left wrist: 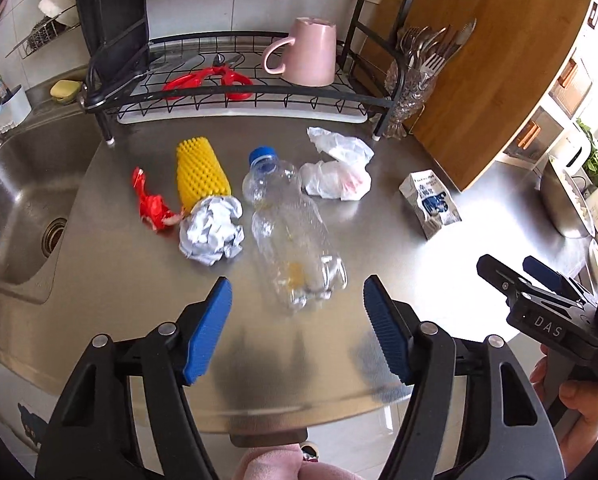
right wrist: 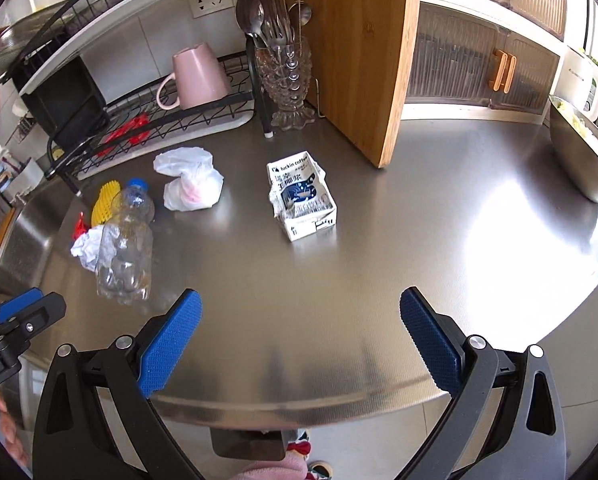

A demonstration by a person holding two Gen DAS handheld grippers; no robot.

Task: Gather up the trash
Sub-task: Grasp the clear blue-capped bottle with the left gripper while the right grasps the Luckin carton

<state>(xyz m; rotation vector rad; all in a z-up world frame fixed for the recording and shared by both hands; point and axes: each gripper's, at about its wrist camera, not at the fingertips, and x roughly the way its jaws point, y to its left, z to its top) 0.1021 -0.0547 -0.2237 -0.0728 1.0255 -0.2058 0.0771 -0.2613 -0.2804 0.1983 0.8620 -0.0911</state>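
Trash lies on the steel counter [left wrist: 379,248]: a clear plastic bottle [left wrist: 291,232] with a blue cap, a crumpled white paper ball [left wrist: 211,229], a red wrapper [left wrist: 151,205], a yellow spiky piece [left wrist: 201,173], a white plastic bag [left wrist: 337,170] and a crushed coffee carton [left wrist: 431,202]. My left gripper [left wrist: 297,328] hovers open just short of the bottle's base, nothing between its blue pads. My right gripper [right wrist: 301,340] is open over bare counter, nearer than the carton [right wrist: 302,200], with the bottle [right wrist: 126,246] to its left. The right gripper also shows in the left wrist view, at its right edge [left wrist: 519,276].
A sink [left wrist: 15,208] lies left. Behind the trash stands a dish rack [left wrist: 235,92] holding a pink mug [left wrist: 305,53] and red scissors [left wrist: 209,79]. A glass cutlery holder [right wrist: 285,76], a wooden board [right wrist: 359,52] and a metal bowl [right wrist: 583,156] stand at the back and right.
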